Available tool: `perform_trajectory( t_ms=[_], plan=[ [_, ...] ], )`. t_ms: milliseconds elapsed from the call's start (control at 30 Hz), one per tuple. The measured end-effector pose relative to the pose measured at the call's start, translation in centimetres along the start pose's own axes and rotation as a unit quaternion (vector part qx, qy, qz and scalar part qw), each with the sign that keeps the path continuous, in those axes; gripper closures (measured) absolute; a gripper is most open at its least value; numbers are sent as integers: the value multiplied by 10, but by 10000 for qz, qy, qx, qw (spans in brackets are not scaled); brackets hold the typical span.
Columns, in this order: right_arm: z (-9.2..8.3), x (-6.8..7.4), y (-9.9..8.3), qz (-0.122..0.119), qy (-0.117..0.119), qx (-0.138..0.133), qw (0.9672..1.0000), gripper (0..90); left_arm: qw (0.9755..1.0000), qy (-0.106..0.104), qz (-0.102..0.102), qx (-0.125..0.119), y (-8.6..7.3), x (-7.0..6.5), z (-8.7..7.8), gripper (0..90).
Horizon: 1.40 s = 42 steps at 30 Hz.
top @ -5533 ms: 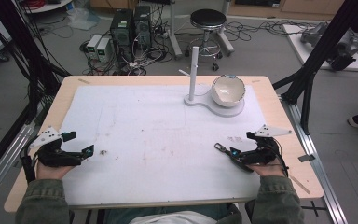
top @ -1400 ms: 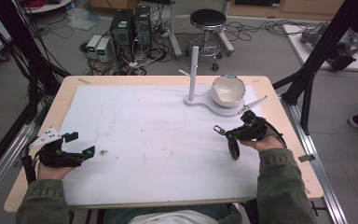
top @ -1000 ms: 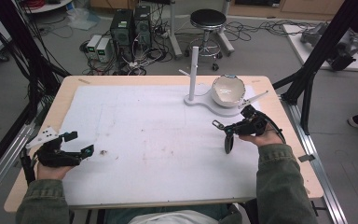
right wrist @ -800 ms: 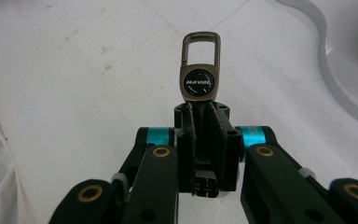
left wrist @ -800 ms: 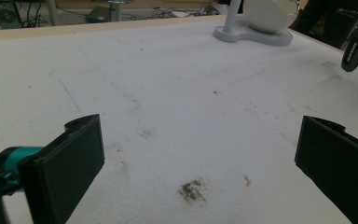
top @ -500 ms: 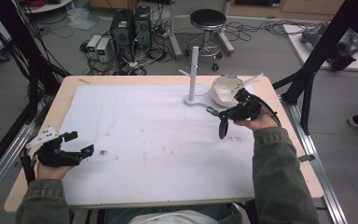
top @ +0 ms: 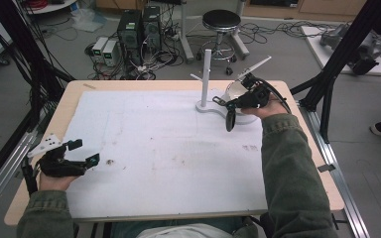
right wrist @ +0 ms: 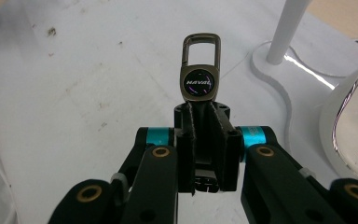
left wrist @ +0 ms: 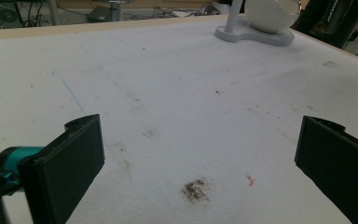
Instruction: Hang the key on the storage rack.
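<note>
My right gripper [top: 226, 103] [right wrist: 201, 116] is shut on the dark strap of a key fob [right wrist: 201, 80]. Its metal clasp, with a round "NAVAL" badge, sticks out past the jaws. In the high view the fob [top: 229, 120] hangs above the mat, just right of the white peg stand [top: 206, 69] and in front of a white bowl [top: 235, 88] on the stand's base. The stand's post [right wrist: 286, 28] and the bowl [right wrist: 352, 126] lie ahead and to the right in the right gripper view. At the left side my left gripper [top: 83, 152] [left wrist: 200, 158] rests open on the mat, nothing between its fingers [left wrist: 70, 161].
A white mat [top: 163, 148] covers the wooden table [top: 74, 91], with small dirt marks near the left gripper [left wrist: 195, 190]. A stool [top: 221, 22], computer boxes and cables stand on the floor beyond the far edge. Black frame posts [top: 345, 54] flank the right side.
The key fob lay on the mat before the right gripper; that gripper has since taken it and carried it up and away toward the stand. The left gripper has not moved.
</note>
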State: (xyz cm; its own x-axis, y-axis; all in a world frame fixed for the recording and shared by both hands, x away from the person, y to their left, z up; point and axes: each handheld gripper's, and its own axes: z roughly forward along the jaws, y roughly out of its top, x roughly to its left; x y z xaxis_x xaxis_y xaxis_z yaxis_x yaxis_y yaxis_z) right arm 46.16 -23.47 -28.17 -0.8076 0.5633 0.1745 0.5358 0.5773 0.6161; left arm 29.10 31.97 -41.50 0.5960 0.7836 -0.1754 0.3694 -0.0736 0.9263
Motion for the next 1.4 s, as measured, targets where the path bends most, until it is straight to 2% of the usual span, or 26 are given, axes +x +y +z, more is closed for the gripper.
perform_trajectory(
  t_ms=[333, 433, 500, 533, 633, 667, 800, 967, 1167, 1300, 1400],
  plan=[
    [5, -10, 18, 93, -78, 43, 9999, 815, 10000, -7, -25, -25, 0, -1, 0, 18],
    [8, -10, 24, 80, -247, 256, 9993, 813, 10000, 0, -19, -23, 0, -1, -1, 18],
    [7, -10, 26, 85, -270, 260, 9993, 813, 10000, 2, -26, -29, -1, 0, -2, 18],
    [5, -10, 28, 101, -234, 144, 9996, 813, 10000, 1, -43, -30, -1, 0, -1, 18],
    [3, -10, 30, 112, -221, 91, 9997, 811, 10000, -5, -31, -5, -1, -1, 0, 18],
    [2, -10, 33, 40, -269, 80, 9996, 811, 10000, -19, -34, -2, -1, -2, 0, 18],
    [-2, -9, 37, 47, -400, 64, 9992, 810, 10000, -17, -42, -16, -1, -1, 0, 18],
    [-14, -5, 52, -48, -497, -196, 9986, 810, 10000, -21, -52, -3, -1, -1, 0, 18],
    [-16, -3, 62, -116, -558, -188, 9982, 810, 10000, -51, -14, 59, -2, -2, 3, 18],
    [-20, -1, 72, -151, -557, -358, 9977, 808, 10000, -48, -50, 33, -3, -1, 3, 18],
    [-19, -1, 75, -151, -588, -282, 9978, 806, 10000, -64, -35, 57, -3, -1, 3, 18]
  ],
)
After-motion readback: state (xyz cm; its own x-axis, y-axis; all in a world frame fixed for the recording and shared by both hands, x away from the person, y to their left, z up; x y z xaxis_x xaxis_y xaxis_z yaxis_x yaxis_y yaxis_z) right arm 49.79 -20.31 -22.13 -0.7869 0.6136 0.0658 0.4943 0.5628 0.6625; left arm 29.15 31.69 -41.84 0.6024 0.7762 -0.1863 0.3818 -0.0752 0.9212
